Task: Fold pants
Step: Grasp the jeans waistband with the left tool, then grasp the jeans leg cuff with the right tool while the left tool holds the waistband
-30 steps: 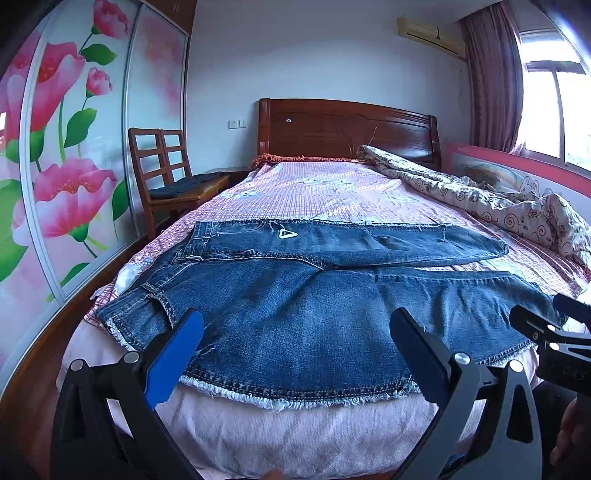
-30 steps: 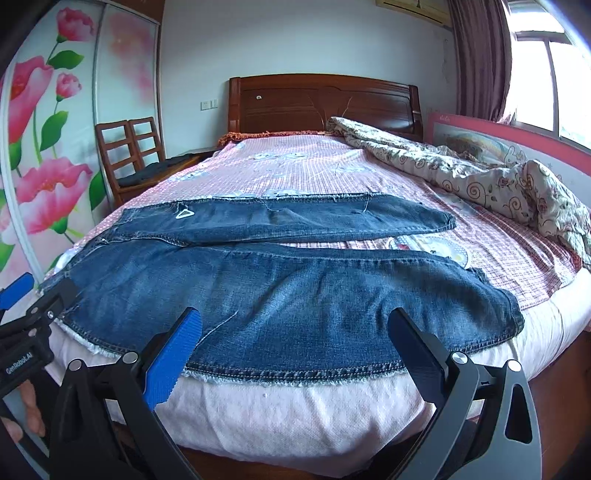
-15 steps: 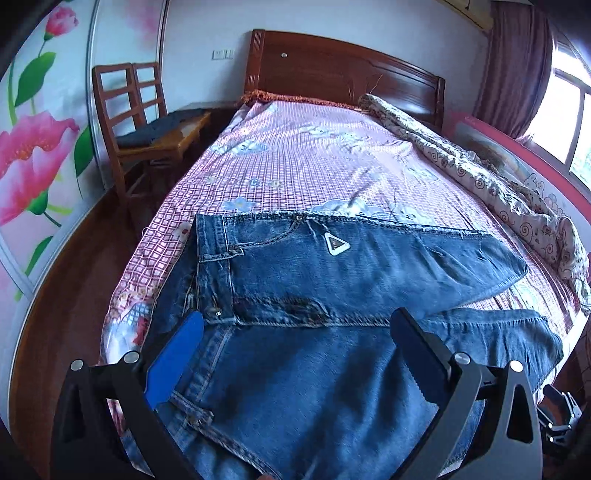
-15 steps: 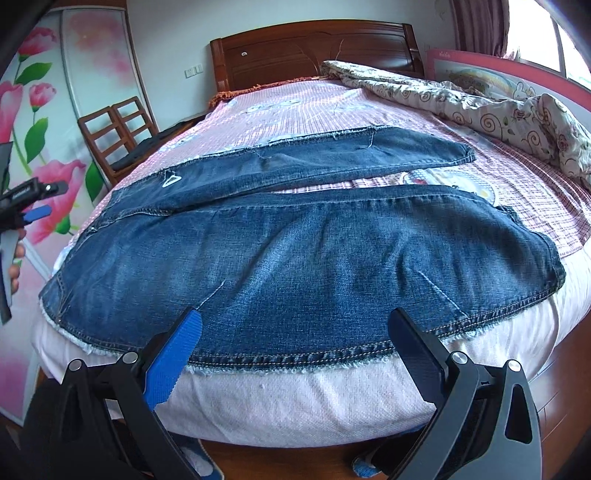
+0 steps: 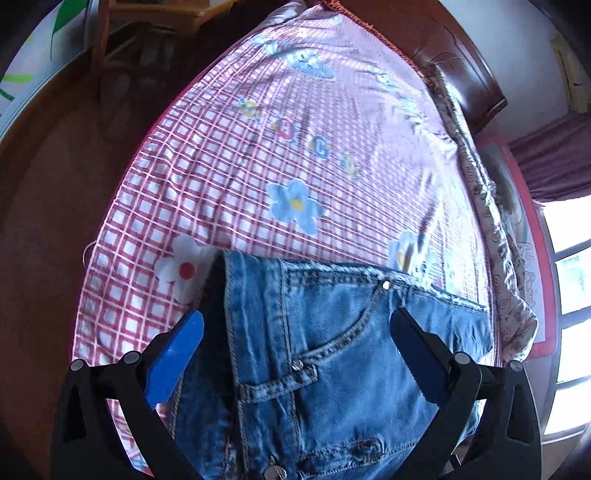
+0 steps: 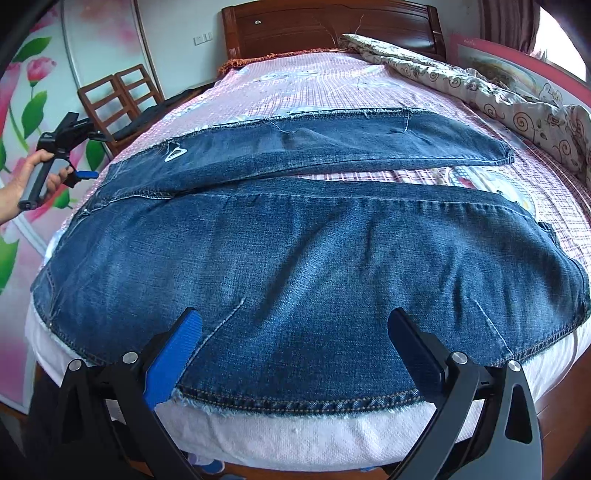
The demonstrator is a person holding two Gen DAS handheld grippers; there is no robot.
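Observation:
Blue jeans [image 6: 295, 251] lie spread flat across the foot of the bed, legs apart, waist to the left. My right gripper [image 6: 293, 332] is open, low over the hem edge of the near leg at the mattress edge. My left gripper [image 5: 295, 332] is open and empty, right above the waistband and front pocket [image 5: 325, 332] at the far top corner of the jeans. In the right wrist view the left gripper [image 6: 79, 171] shows at the far left, held in a hand beside the waist.
A pink checked bedsheet [image 5: 295, 155] covers the bed. A patterned quilt [image 6: 498, 99] lies bunched along the right side. A wooden headboard [image 6: 332, 29] stands at the back. Wooden chairs [image 6: 118, 96] and a flowered wardrobe [image 6: 22, 110] stand to the left.
My left gripper has gone forward and down to the jeans' waistband, now close above it. My right gripper has come closer and lower over the near leg's hem.

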